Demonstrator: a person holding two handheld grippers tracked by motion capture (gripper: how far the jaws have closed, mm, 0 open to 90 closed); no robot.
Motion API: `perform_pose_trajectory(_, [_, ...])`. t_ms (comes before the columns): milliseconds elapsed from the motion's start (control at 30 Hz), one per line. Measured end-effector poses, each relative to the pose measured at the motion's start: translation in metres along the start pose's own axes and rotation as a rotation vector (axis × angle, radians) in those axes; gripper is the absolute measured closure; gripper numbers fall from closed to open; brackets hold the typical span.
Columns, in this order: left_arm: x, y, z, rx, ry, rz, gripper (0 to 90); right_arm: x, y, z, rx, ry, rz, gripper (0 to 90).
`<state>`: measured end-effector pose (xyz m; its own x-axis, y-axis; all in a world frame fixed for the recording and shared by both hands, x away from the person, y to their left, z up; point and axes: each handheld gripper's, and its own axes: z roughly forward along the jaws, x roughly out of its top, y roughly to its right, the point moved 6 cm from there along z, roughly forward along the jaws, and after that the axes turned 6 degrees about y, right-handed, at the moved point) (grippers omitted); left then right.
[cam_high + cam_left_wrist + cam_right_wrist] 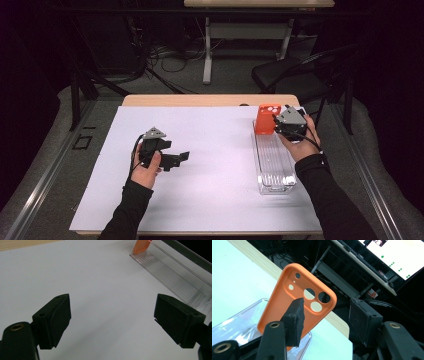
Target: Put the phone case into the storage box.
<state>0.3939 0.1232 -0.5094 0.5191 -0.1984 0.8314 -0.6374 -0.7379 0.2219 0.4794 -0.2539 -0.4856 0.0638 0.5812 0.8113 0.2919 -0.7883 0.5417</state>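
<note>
An orange phone case (266,119) with camera cut-outs stands upright at the far end of a long clear plastic tray (274,165) on the right of the table. My right gripper (278,123) is just beside it, held from the right. In the right gripper view the case (294,297) leans in the tray (237,325) behind the left jaw, and my right gripper (327,312) has its jaws apart with no pad pressing on the case. My left gripper (179,158) rests over the white sheet at the left, open and empty (112,320), facing the tray (180,272).
A white sheet (200,150) covers most of the wooden table (200,100). A black chair (295,75) and a desk's legs (207,50) with cables stand behind the table. A lit monitor (397,257) shows beyond the far edge.
</note>
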Motion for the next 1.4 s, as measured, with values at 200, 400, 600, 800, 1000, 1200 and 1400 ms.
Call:
perform_pose_trajectory(200, [0.001,0.000,0.000,-0.004,0.002,-0.001,14.3,0.004,-0.002,-0.008,0.005,-0.006,0.031,43.1])
perform_pose_trajectory(400, [0.002,0.000,-0.001,-0.007,0.001,0.008,14.3,0.007,-0.006,-0.016,0.018,-0.003,0.045,39.8])
perform_pose_trajectory(600, [0.002,0.000,-0.001,-0.008,0.005,0.004,14.3,0.012,-0.008,-0.022,0.029,0.000,0.080,37.8])
perform_pose_trajectory(800, [0.002,0.000,-0.001,-0.008,0.002,0.009,14.3,0.017,-0.012,-0.026,0.038,0.012,0.100,32.5])
perform_pose_trajectory(1000, [0.002,0.000,0.000,-0.007,0.006,0.005,14.3,0.021,-0.015,-0.028,0.041,0.020,0.105,29.1])
perform_pose_trajectory(1200, [0.003,-0.001,-0.002,-0.006,0.009,0.008,14.3,0.024,-0.015,-0.033,0.038,0.028,0.134,22.5])
perform_pose_trajectory(1400, [0.004,-0.001,-0.004,-0.008,0.015,0.006,14.3,0.029,-0.019,-0.042,0.094,0.035,0.210,17.5])
